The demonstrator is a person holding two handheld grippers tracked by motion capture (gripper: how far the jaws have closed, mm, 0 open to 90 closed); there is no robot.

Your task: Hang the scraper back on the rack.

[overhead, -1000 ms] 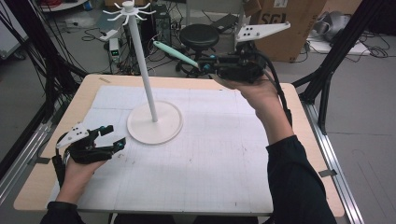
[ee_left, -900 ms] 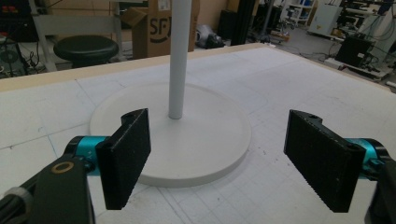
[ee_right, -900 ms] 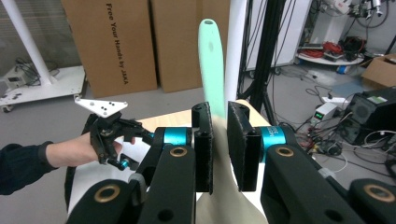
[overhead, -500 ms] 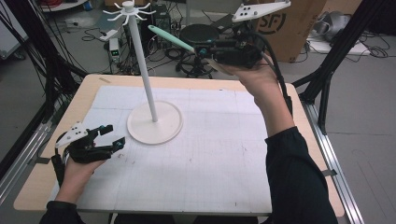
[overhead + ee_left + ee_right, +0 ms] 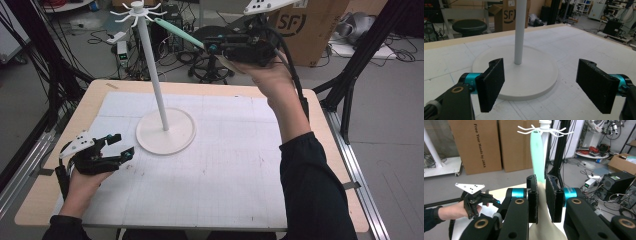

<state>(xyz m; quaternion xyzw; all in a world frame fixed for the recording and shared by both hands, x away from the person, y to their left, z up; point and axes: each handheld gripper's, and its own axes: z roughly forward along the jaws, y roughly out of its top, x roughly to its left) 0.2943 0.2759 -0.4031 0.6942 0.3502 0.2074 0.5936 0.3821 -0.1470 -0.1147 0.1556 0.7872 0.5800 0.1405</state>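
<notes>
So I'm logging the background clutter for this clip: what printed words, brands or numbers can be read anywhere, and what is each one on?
"SF" on the cardboard box behind the table, also legible in the left gripper view.
"Free Your Hands by JAKA" running down the side of the tall cardboard carton in the right gripper view.
The small green display on the white device on the floor is too small to read.

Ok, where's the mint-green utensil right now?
High view, upper middle: the mint-green utensil is clamped in the right gripper, its tip beside the hooks of the white stand.
</notes>
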